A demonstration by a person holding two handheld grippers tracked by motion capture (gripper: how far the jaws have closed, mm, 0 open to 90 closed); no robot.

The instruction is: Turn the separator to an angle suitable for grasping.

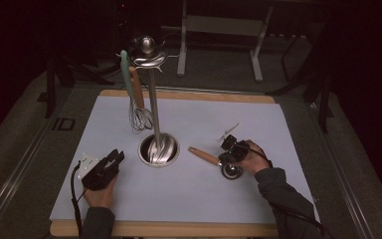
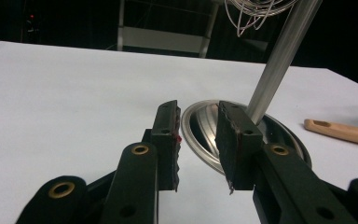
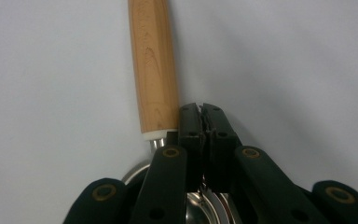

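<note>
High view first: nearest me is the wooden front edge of the table (image 1: 179,230), with my two sleeves coming in over it onto the pale blue mat (image 1: 278,129). On the near left, my left gripper (image 1: 113,160) rests low over the mat. Its jaws stand apart with nothing between them, and they point toward the round steel base (image 1: 158,150) of the utensil stand. In the left gripper view that gripper (image 2: 199,140) shows the same gap, with the base (image 2: 200,126) just beyond the pads.

On the right, a little farther in, my right gripper (image 1: 228,155) lies over a wooden-handled ladle (image 1: 205,156) on the mat. Its handle points left toward the stand base and its steel bowl sits just near of my hand. In the right gripper view the right gripper (image 3: 202,122) has its jaws pressed together, pad against pad. The wooden handle (image 3: 153,70) runs just left of them, beside the pads, not between them. I cannot tell whether anything thin is pinched there.

Farther back, the stand's pole (image 1: 152,102) rises from the base. A whisk (image 1: 139,112) and a pale green handle (image 1: 126,72) hang from its top on the left side.
</note>
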